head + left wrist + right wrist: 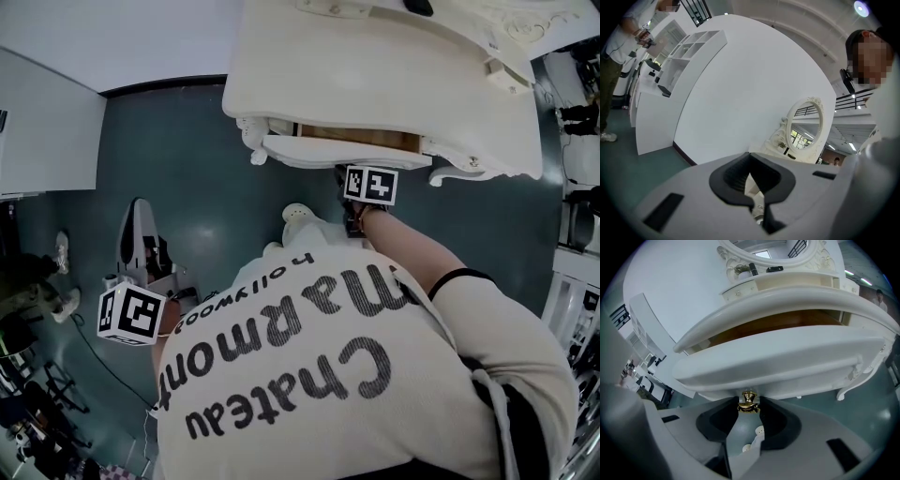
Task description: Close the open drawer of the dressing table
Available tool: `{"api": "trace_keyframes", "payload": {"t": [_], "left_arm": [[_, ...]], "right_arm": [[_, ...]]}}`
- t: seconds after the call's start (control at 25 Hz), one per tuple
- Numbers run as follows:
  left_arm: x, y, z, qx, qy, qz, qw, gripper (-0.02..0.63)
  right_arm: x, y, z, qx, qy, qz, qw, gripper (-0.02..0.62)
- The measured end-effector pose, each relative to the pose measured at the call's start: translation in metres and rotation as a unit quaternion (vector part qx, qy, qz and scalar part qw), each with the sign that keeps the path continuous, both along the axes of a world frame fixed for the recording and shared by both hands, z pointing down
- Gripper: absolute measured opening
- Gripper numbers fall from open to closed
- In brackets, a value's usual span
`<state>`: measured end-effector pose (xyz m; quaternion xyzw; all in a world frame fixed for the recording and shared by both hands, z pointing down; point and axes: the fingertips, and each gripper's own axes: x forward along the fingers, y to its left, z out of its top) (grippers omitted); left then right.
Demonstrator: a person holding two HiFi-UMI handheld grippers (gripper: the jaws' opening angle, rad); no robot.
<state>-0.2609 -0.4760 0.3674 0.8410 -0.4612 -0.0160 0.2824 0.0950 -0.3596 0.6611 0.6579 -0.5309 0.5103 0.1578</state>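
Observation:
The cream dressing table [375, 75] stands at the top of the head view. Its drawer [347, 153] is open a little, and brown wood shows behind the curved front [778, 357]. My right gripper [349, 173] reaches to the drawer front. In the right gripper view [748, 405] its jaws are shut on the drawer's brass knob [748, 400]. My left gripper [141, 225] hangs at the lower left, away from the table. In the left gripper view [750, 161] it is shut and holds nothing, and it faces a white wall and the table's oval mirror [806, 126].
A carved table leg [255, 141] stands left of the drawer, and another [855, 380] at the right. A white partition [47, 122] lies to the left. A person [614, 56] stands by a white shelf unit [689, 47]. Cables and stands [37, 394] crowd the floor's lower left.

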Motion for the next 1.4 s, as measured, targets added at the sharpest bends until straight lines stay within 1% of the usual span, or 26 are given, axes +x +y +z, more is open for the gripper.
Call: {"api": "trace_keyframes", "payload": {"t": [0.52,1.4], "left_arm": [[0.005,-0.008,0.0,-0.002,0.003,-0.015,0.9999,0.008],[0.004,-0.005,-0.003,0.0,-0.006,-0.041,0.9991,0.008]], "right_arm": [[0.009,-0.018,0.0,0.003,0.0,-0.001,1.0,0.158],[0.023,-0.041,-0.001,0.019,0.024,-0.012,0.999,0.16]]}}
